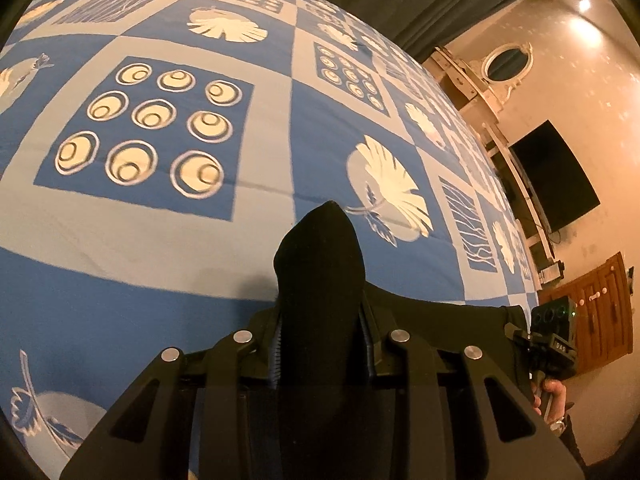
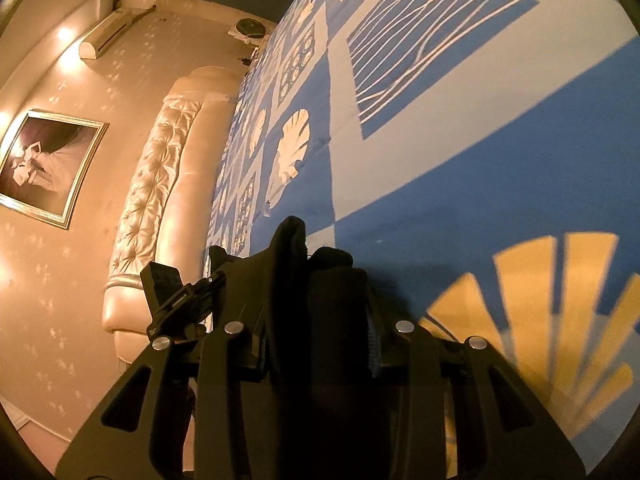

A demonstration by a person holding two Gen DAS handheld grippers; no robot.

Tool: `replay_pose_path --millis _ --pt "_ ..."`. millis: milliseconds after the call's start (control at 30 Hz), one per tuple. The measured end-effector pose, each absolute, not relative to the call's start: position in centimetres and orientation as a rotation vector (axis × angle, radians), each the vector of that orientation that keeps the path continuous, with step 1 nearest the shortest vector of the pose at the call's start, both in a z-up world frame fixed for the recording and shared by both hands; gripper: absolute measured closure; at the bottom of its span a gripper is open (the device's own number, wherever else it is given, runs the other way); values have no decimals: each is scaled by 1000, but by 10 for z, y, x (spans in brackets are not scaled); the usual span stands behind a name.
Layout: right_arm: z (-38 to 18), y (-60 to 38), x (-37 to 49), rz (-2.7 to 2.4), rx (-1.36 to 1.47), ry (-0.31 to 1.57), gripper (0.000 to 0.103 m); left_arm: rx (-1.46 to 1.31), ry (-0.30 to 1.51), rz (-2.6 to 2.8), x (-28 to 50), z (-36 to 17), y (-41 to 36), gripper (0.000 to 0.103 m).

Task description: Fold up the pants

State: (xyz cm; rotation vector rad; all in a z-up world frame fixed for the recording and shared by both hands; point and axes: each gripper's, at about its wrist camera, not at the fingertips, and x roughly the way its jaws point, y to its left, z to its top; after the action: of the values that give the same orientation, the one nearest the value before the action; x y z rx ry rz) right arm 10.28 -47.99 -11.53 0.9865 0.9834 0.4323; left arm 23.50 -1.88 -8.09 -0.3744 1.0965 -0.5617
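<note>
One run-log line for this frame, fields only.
left gripper: shut on black pants | right gripper: shut on black pants | fabric lifted over blue patterned bedspread | fold not laid down

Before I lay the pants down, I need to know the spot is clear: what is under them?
Under the black pants only the blue patterned bedspread shows. The patch right beneath the cloth and the left tool is covered.
</note>
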Motion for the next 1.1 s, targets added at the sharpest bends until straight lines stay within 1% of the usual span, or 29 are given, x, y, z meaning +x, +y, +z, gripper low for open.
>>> replay_pose_path --millis 400,867,933,1000,1033,1067,1100 --pt "-113 -444 138 462 978 999 70 -417 1089 -527 261 -84 14 73" --pt "-117 -437 139 470 995 997 70 -457 1099 -548 273 -95 25 72" --pt "-117 -437 139 478 1001 997 69 -460 1098 -565 273 -97 27 66" --pt "-117 -439 137 481 1010 992 66 -480 1090 -587 271 -97 31 57" --pt "-117 -441 136 485 1012 987 60 -502 1081 -586 268 -96 35 52" --pt "-114 -441 134 489 1013 982 54 -516 1074 -580 265 -94 38 43" --pt "-110 -442 130 489 1017 973 50 -534 1067 -569 260 -92 44 38"
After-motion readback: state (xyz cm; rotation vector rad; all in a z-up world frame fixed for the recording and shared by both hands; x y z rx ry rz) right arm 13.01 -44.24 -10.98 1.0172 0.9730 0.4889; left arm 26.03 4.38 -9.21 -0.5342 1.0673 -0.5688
